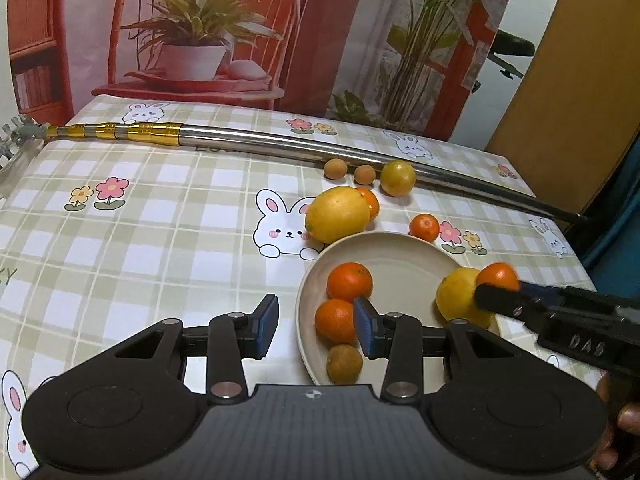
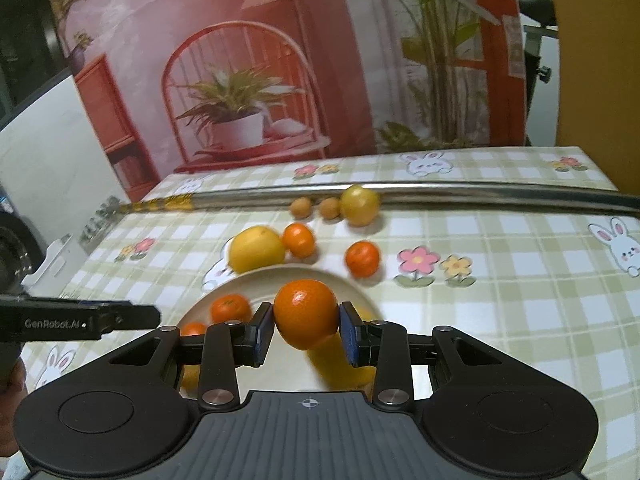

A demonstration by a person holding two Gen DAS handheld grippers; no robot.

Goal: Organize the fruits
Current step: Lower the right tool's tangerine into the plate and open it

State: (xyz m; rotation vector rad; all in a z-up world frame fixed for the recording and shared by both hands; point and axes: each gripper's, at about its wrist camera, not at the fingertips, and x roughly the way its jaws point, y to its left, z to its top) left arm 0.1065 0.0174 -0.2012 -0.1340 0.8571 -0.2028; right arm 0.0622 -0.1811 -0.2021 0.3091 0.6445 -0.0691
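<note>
Both blue pads of my right fingers (image 2: 306, 330) press on a mandarin (image 2: 306, 313), held clear above the beige plate (image 2: 256, 284). Under the held fruit, on the plate, a lemon (image 2: 340, 364) shows as a yellow blur. To the left of those fingers 2 more mandarins (image 2: 231, 307) sit on the plate.

My left fingers (image 1: 316, 326) stand part open with nothing between them; the left pad hangs over the checked worktop (image 1: 140, 240), the right pad over the plate's near-left part, just in front of the 2 mandarins. A small brown fruit (image 1: 345, 364), perhaps a longan, lies on the plate just below that pad.

Beyond the plate, on the worktop, a second lemon (image 1: 338, 214) touches the plate's far rim with a mandarin (image 1: 370, 202) close behind it; another mandarin (image 1: 425, 227) lies to the right. Farther off, 2 small brown fruits (image 1: 335, 169) and a yellow-green citrus (image 1: 397, 178) rest against a long steel pole (image 1: 260, 144).
</note>
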